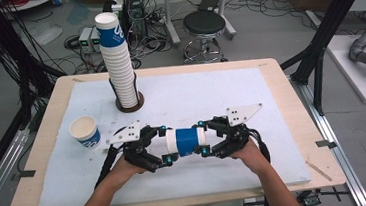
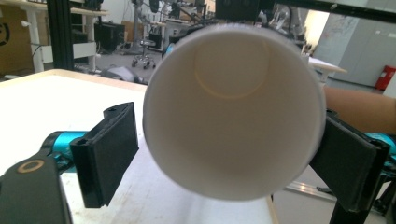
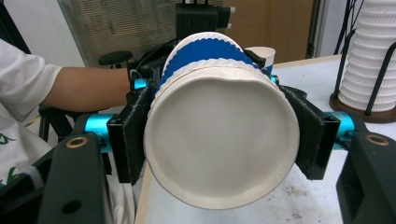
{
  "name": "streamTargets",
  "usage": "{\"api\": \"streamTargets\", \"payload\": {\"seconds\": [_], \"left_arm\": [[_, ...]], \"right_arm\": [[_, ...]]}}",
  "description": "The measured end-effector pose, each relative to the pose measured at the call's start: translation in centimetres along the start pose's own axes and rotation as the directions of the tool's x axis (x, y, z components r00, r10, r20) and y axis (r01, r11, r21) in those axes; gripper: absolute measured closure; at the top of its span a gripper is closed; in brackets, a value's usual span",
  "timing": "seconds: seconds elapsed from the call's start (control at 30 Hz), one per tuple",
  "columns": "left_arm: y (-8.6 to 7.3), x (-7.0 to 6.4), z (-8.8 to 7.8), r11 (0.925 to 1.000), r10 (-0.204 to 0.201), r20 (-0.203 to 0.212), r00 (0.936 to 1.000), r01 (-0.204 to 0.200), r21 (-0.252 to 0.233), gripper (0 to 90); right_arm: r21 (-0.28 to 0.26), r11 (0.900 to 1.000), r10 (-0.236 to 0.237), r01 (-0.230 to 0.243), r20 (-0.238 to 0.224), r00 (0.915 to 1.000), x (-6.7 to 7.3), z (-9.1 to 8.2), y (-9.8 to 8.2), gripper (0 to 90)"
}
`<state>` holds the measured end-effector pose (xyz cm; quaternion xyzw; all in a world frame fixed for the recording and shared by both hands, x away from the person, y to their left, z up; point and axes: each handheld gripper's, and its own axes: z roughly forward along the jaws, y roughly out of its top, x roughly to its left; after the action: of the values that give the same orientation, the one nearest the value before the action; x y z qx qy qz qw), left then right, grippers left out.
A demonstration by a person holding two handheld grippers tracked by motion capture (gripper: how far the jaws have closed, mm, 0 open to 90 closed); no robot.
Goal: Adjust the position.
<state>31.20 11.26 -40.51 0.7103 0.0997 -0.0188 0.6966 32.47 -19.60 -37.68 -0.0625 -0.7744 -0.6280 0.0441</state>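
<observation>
High view: a paper cup [image 1: 186, 141] with a blue band lies level above the white mat [image 1: 237, 168], held between the left gripper [image 1: 165, 145] at its rim end and the right gripper [image 1: 204, 139] at its base end.

Right gripper view: the pads press on both sides of the cup near its base, and the wall is visibly dented at the top right. This gripper is pinching the cup.

Left gripper view: the open mouth of the cup faces the camera. The jaws stand spread; one jaw is clear of the rim with a gap showing, while the other lies against it or just beside it. I cannot confirm any real grip on this side.

Risks, as judged:
- The cup's whole weight likely rests on the right-hand pinch near the base. A thin wall already buckling could crease further or slip out, and the cup would drop to the mat.
- If two nested cups are being pulled apart, an uneven pull could tear the rim.
- A falling or swinging cup could knock the loose cup [image 1: 84, 131] standing near the left hand; the tall stack [image 1: 119, 63] stands farther back and looks less exposed.
</observation>
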Motion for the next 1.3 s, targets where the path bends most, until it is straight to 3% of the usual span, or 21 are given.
{"api": "streamTargets", "payload": {"seconds": [0.03, 0.27, 0.5, 0.6, 0.67, 0.73, 0.8, 0.9, 0.97, 1.07, 1.13, 1.2, 1.23, 1.27, 1.3], "left_arm": [[0.0, 0.0, -0.1, 1.0000, 0.010, 0.001, 1.0000, -0.010, -0.001, 19.8], [0.2, 0.0, -0.2, 0.9977, 0.056, -0.007, 0.9984, -0.056, 0.039, 27.4], [0.8, 0.0, -0.2, 0.9928, 0.075, 0.000, 0.9972, -0.074, 0.094, 30.3], [1.2, 0.1, -0.2, 0.9901, 0.082, -0.005, 0.9966, -0.081, 0.115, 30.4], [1.5, 0.2, -0.3, 0.9861, 0.092, -0.014, 0.9956, -0.090, 0.140, 30.3], [1.8, 0.2, -0.4, 0.9823, 0.097, -0.023, 0.9951, -0.092, 0.163, 30.3], [2.1, 0.3, -0.5, 0.9777, 0.105, -0.034, 0.9939, -0.097, 0.186, 30.3], [2.6, 0.4, -0.5, 0.9605, 0.123, -0.061, 0.9905, -0.104, 0.258, 30.1], [2.9, 0.5, -0.4, 0.9459, 0.135, -0.075, 0.9880, -0.106, 0.306, 29.9], [3.2, 0.7, -0.2, 0.9281, 0.148, -0.084, 0.9855, -0.109, 0.356, 29.8], [3.4, 0.7, -0.1, 0.9191, 0.147, -0.086, 0.9854, -0.103, 0.380, 29.7], [3.6, 0.8, 0.0, 0.9030, 0.166, -0.088, 0.9822, -0.115, 0.414, 29.7], [3.6, 0.7, 0.1, 0.9053, 0.154, -0.101, 0.9829, -0.099, 0.413, 29.6], [3.7, 0.8, 0.2, 0.8932, 0.169, -0.095, 0.9809, -0.112, 0.436, 29.6], [3.8, 0.8, 0.2, 0.8894, 0.172, -0.096, 0.9804, -0.113, 0.443, 29.4]], "right_arm": [[0.005, 1.000, 0.000, 0.000, 0.005, 1.0000, -0.1, 0.1, -0.1, 31.7], [0.040, 0.999, 0.006, -0.007, 0.010, 0.9999, -0.1, 0.2, -0.4, 32.6], [0.097, 0.995, -0.008, 0.005, 0.025, 0.9997, -0.1, 0.2, -0.3, 32.4], [0.113, 0.994, 0.012, -0.015, 0.030, 0.9995, 0.0, 0.3, -0.1, 30.6], [0.134, 0.990, 0.039, -0.045, 0.045, 0.9982, -0.1, 0.4, 0.1, 23.1], [0.145, 0.987, 0.057, -0.065, 0.058, 0.9967, -0.2, 0.3, 0.3, 21.5], [0.158, 0.985, 0.053, -0.065, 0.081, 0.9953, -0.2, -0.1, 0.7, 21.2], [0.206, 0.978, 0.009, -0.037, 0.135, 0.9908, -0.1, -0.5, 1.9, 20.7], [0.259, 0.966, -0.045, 0.000, 0.168, 0.9848, 0.1, -0.5, 2.9, 20.7], [0.358, 0.932, -0.132, 0.057, 0.189, 0.9730, 0.3, 0.0, 4.1, 20.7], [0.426, 0.901, -0.175, 0.081, 0.189, 0.9663, 0.4, 0.7, 4.7, 20.7], [0.487, 0.867, -0.211, 0.102, 0.174, 0.9617, 0.5, 1.5, 5.1, 20.7], [0.517, 0.849, -0.224, 0.108, 0.167, 0.9601, 0.5, 1.9, 5.2, 20.7], [0.536, 0.836, -0.237, 0.117, 0.162, 0.9579, 0.5, 2.2, 5.3, 20.7], [0.563, 0.816, -0.261, 0.131, 0.156, 0.9527, 0.5, 2.7, 5.4, 20.8]]}}
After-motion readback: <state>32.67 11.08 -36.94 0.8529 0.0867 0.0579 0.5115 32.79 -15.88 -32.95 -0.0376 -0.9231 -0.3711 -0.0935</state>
